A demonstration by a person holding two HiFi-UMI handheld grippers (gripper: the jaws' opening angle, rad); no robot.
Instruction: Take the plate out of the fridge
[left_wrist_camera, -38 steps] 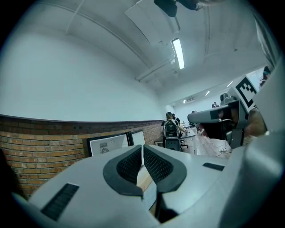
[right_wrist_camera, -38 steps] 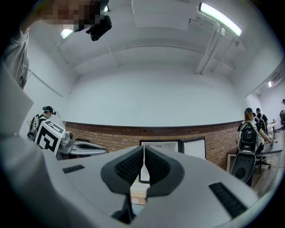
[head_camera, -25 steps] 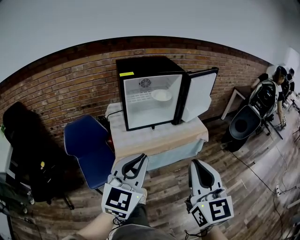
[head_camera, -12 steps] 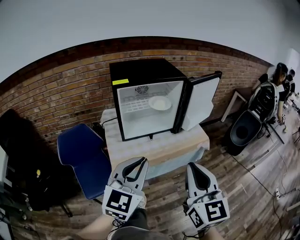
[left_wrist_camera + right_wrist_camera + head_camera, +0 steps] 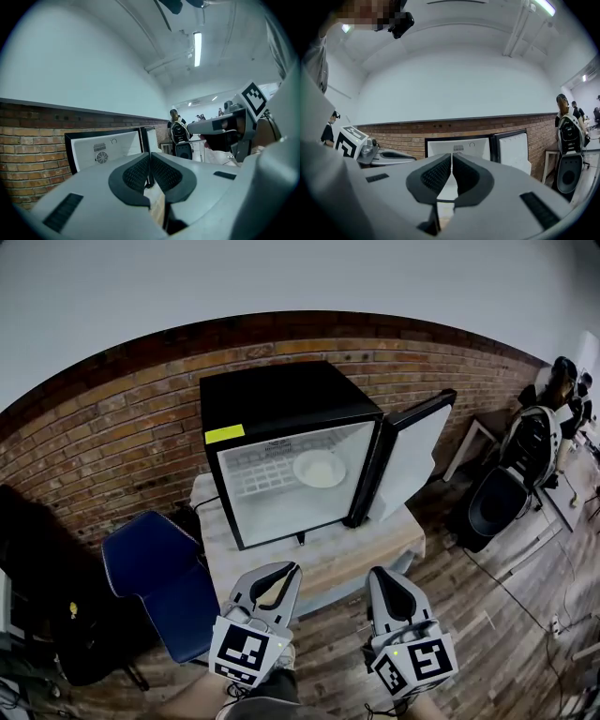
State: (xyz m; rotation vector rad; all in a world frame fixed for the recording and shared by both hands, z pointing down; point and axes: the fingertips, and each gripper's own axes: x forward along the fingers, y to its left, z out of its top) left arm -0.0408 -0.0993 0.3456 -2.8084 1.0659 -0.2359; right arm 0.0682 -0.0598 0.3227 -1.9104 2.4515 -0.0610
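Both level, jaws together — left gripper (image 5: 291, 568), right gripper (image 5: 379, 574) facing fridge (image 5: 281, 401).

No text can be read. A yellow rectangular sticker (image 5: 225, 434) on the top front edge of the black cube-shaped fridge (image 5: 281, 395) shows no legible print. A faint printed line (image 5: 281, 442) below it is too small to read. The left gripper (image 5: 292, 567) and right gripper (image 5: 378, 573) bear black-and-white square codes, without letters.

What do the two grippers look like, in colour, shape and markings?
The left gripper and right gripper are alike: pale grey, tapering bodies, black ribbed pads inside the jaws, and a cube with black-and-white square markers at the rear.
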